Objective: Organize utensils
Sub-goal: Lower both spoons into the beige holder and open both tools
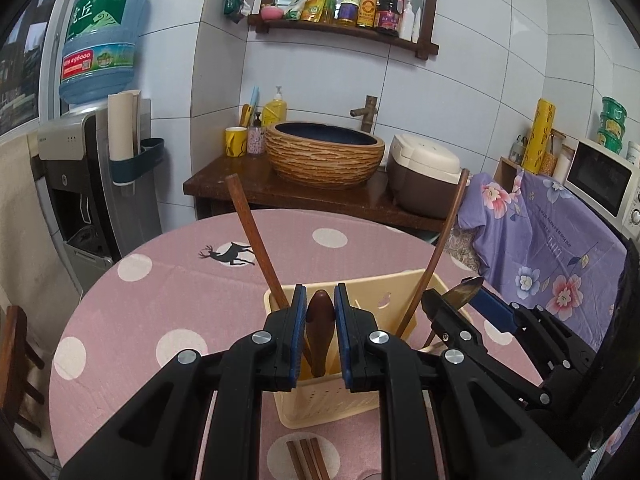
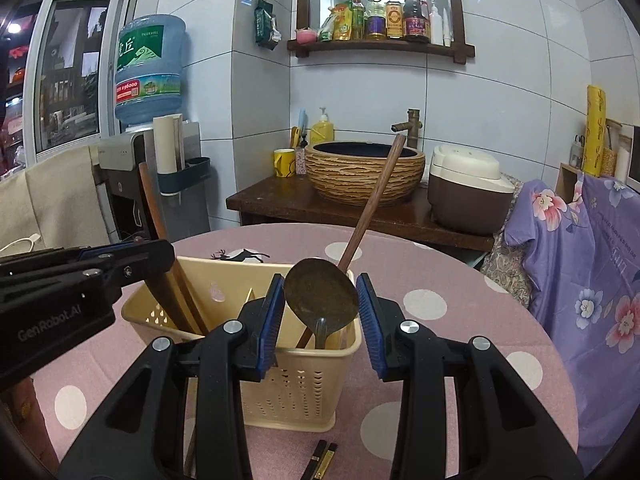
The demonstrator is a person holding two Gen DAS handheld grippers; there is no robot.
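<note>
Your table [image 2: 460, 264] carries a pink dotted cloth, and a cream caddy [image 2: 308, 384] stands near its front edge, about midway between the left and right edges. Behind the table's far edge a counter [image 1: 256, 188] holds a ribbed basin [image 1: 324, 156] and a rice cooker [image 1: 424, 176].

Your left gripper [image 1: 320, 312] is over the caddy's left end, its blue pads clamped on a dark wooden spoon [image 1: 320, 332] whose lower part reaches down inside the caddy. A flat wooden spatula [image 1: 256, 240] stands in the same end, leaning toward the table's left edge.

Your right gripper [image 2: 320, 304] is over the caddy's right end. Its pads close on the bowl of a dark ladle [image 2: 322, 300], which stands bowl-up with the handle going down into the caddy (contact reads clearly on the right pad, less clearly on the left). A long wooden handle [image 2: 372, 208] rises from that end and leans toward the far right.

Chopsticks [image 1: 308, 460] lie flat on the cloth between the caddy and the table's front edge.
</note>
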